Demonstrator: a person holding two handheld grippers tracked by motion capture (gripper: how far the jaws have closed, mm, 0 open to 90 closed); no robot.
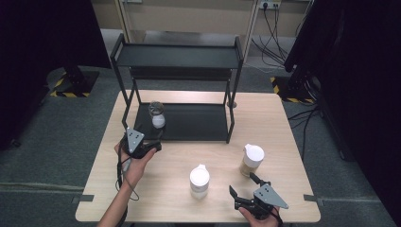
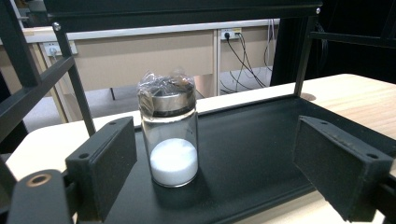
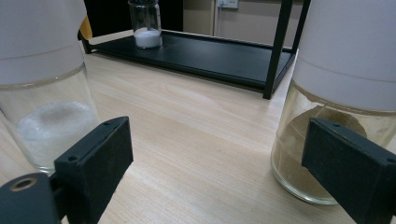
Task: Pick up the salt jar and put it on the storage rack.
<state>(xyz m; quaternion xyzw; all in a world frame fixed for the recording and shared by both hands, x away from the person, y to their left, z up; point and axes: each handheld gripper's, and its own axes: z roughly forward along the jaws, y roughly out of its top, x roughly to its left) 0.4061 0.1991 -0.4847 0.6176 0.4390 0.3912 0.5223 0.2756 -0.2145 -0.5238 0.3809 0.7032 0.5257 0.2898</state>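
Note:
A small glass jar with a metal lid and white powder stands on the left end of the black rack's lower shelf. My left gripper sits just in front of it, open. In the left gripper view the jar stands a little ahead of the wide-apart jaws, nearer the left pad and touching neither. My right gripper rests open near the table's front edge. It points between a white-lidded jar of white powder and a white-lidded jar of brown powder, holding nothing.
The black two-tier rack takes up the back half of the wooden table. The white-powder jar and the brown-powder jar stand on the front right part. Rack posts rise close by the small jar.

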